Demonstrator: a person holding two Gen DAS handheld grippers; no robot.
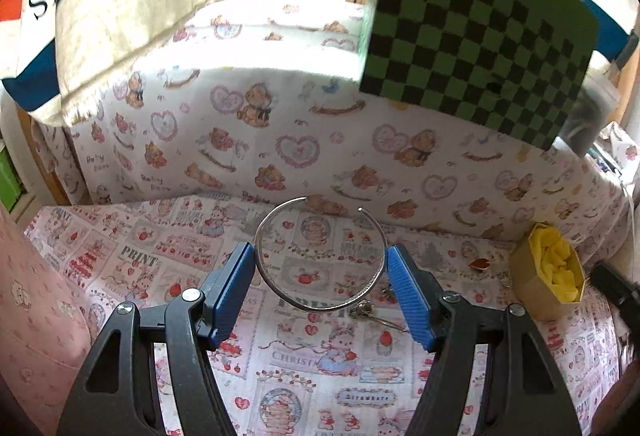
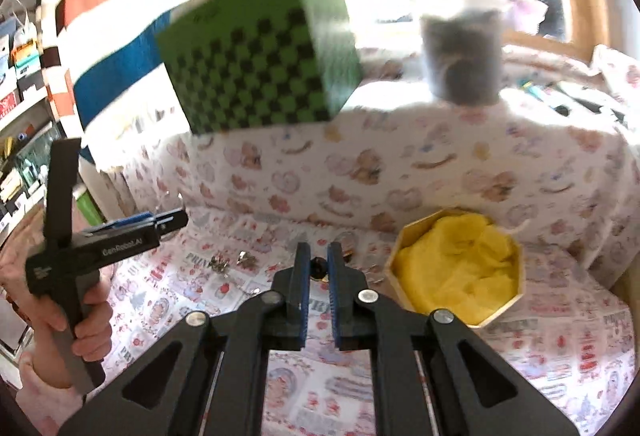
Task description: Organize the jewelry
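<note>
My left gripper [image 1: 320, 268] is shut on a thin silver open bangle [image 1: 316, 306], its two blue pads [image 1: 236, 290] pressing the ring's sides and holding it above the printed cloth. An octagonal box with yellow lining [image 1: 550, 270] stands to its right; in the right wrist view the box [image 2: 456, 266] sits just right of my right gripper [image 2: 319, 260]. My right gripper is nearly closed on a small dark and gold piece [image 2: 319, 268]. Small silver pieces [image 2: 232, 262] lie on the cloth to the left. The left gripper [image 2: 120, 232] shows at the left, held in a hand.
A red and gold piece [image 1: 482, 263] and a silver clip [image 1: 370, 312] lie on the cloth [image 1: 304, 368]. A cloth-covered ledge [image 1: 320, 140] rises behind, with a green checkered box [image 1: 476, 32] on it. A grey container [image 2: 462, 56] stands at the back right.
</note>
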